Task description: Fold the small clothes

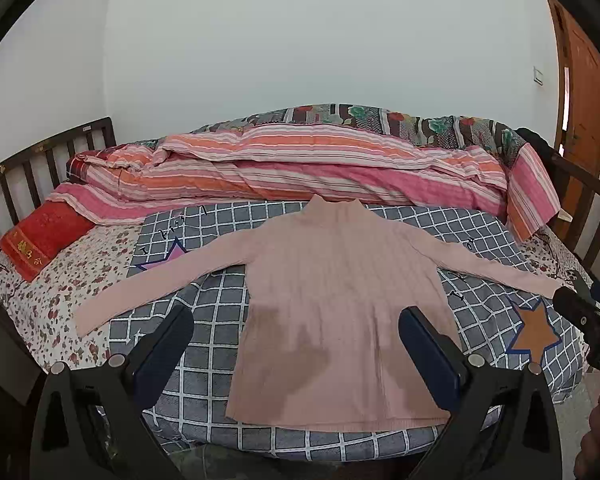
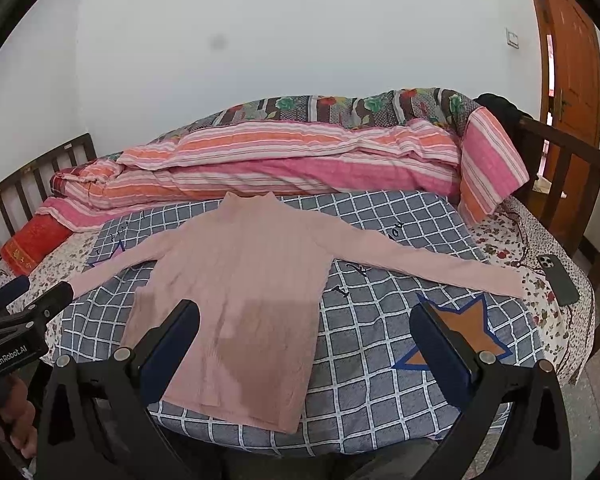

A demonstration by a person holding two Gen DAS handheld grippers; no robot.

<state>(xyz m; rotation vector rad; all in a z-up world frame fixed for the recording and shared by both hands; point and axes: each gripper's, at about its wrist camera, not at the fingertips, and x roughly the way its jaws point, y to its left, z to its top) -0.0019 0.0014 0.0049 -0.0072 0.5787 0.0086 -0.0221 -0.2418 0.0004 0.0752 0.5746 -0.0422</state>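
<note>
A pale pink ribbed long-sleeved sweater with a high neck (image 1: 336, 312) lies flat, front down or up I cannot tell, on a grey mat with a white grid and star patches (image 1: 480, 320), both sleeves stretched out to the sides. It fills the middle of the left wrist view and sits centre-left in the right wrist view (image 2: 240, 300).

The left gripper (image 1: 296, 332) hangs above the lower body of the sweater, its jaws spread wide with nothing between them; one dark blue finger stands over the mat at the lower left, the other over the sweater's hem side at the lower right. The right gripper (image 2: 304, 336) is likewise wide apart and empty, its near finger over the sweater's lower edge, the other over an orange star patch (image 2: 464, 332) at the lower right of the frame.

Behind the sweater, across the upper middle, a pink and orange striped quilt (image 1: 300, 168) is bunched along the bed. A red embroidered cushion (image 1: 40, 236) lies at the left edge, and a dark smartphone (image 2: 560, 278) rests on the flowered sheet at the right, just beyond the sleeve cuff.
</note>
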